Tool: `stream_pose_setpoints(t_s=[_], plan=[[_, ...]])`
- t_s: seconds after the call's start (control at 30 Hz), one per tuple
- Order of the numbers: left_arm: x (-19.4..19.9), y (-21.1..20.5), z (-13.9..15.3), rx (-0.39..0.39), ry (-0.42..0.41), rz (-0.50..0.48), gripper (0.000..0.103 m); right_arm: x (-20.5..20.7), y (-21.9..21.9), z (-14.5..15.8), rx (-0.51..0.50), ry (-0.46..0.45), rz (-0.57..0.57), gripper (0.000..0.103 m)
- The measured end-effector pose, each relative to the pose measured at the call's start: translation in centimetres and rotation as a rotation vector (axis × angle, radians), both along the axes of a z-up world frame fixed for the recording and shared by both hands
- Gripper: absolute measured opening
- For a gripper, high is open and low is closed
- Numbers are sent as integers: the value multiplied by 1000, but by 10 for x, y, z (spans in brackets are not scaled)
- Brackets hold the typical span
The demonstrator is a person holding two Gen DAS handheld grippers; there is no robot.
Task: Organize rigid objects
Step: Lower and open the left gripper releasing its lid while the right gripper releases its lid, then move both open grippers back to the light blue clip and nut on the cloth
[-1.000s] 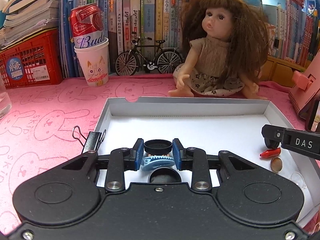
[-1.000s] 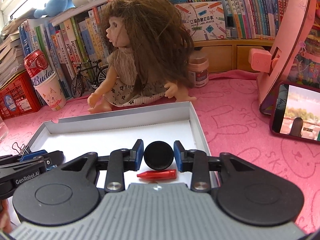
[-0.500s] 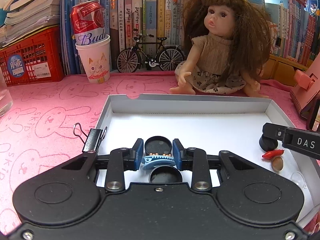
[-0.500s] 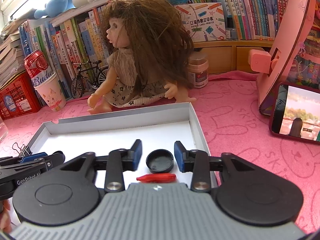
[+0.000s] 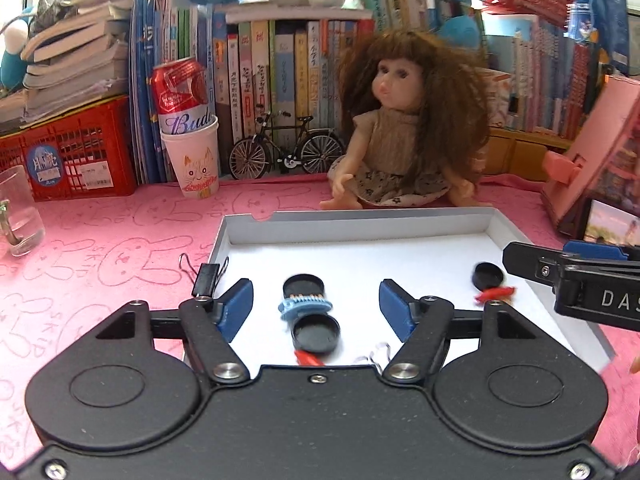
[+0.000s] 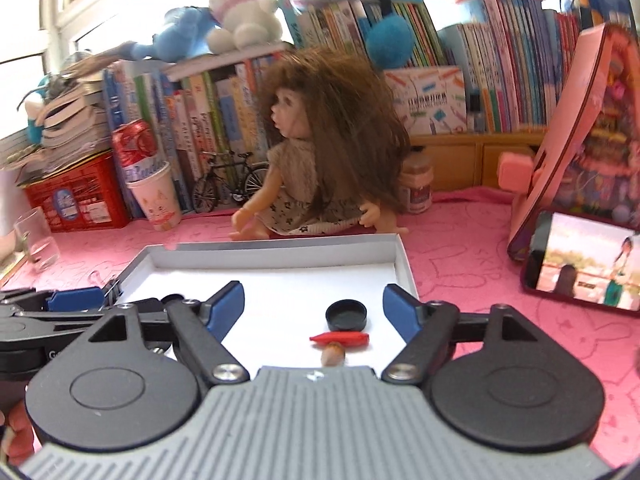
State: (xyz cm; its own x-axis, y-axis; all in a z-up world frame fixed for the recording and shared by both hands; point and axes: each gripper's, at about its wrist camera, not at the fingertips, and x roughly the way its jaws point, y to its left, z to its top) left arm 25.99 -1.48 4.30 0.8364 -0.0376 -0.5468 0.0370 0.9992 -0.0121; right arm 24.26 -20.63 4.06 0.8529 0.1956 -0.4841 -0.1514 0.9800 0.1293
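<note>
A white tray [image 5: 360, 222] lies on the pink cloth. In the left wrist view my left gripper [image 5: 316, 306] is open above a blue hair clip [image 5: 306, 305] that lies in the tray between two black caps [image 5: 303, 284] [image 5: 316, 334]. A third black cap [image 5: 487, 274] and a red piece [image 5: 495, 293] lie at the tray's right. My right gripper [image 6: 313, 309] is open and empty above that cap [image 6: 346, 314], the red piece [image 6: 340, 338] and a small brown piece [image 6: 334, 357].
A black binder clip [image 5: 206, 278] lies at the tray's left edge. A doll [image 5: 408, 136] sits behind the tray. A can in a paper cup [image 5: 191, 148], a model bicycle [image 5: 286, 150], a glass [image 5: 18, 210], a red crate [image 5: 68, 156], a phone [image 6: 582, 266] and a pink stand [image 6: 576, 132] surround it.
Both grippers opened and pulled back upward. The left let go of the blue hair clip, which lies in the tray. The right let go of the black cap, which lies flat.
</note>
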Motion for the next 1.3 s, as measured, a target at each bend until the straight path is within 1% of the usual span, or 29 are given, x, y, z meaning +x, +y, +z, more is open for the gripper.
stream_pose_setpoints(t_s=[0.23, 0.43, 0.73, 0.87, 0.97, 1.2, 1.3], plan=[[-54, -1, 9, -17, -29, -43, 73, -42, -6, 8, 12, -12, -2, 87], [-94, 0, 9, -45, -26, -67, 74, -78, -13, 6, 2, -19, 22, 87], [-145, -2, 2, -22, -45, -116, 74, -120, -16, -6, -42, -23, 75, 87], [-167, -3, -6, -28, -27, -140, 74, -133, -16, -16, -76, -18, 117, 87], [-183, -4, -12, -24, -18, -162, 74, -141, -19, -24, -70, -12, 156, 88], [-217, -11, -23, -12, -17, -214, 74, -148, -25, -38, -41, 21, 140, 88], [-228, -18, -27, 2, -14, -257, 70, -148, -27, -41, -30, 31, 135, 88]])
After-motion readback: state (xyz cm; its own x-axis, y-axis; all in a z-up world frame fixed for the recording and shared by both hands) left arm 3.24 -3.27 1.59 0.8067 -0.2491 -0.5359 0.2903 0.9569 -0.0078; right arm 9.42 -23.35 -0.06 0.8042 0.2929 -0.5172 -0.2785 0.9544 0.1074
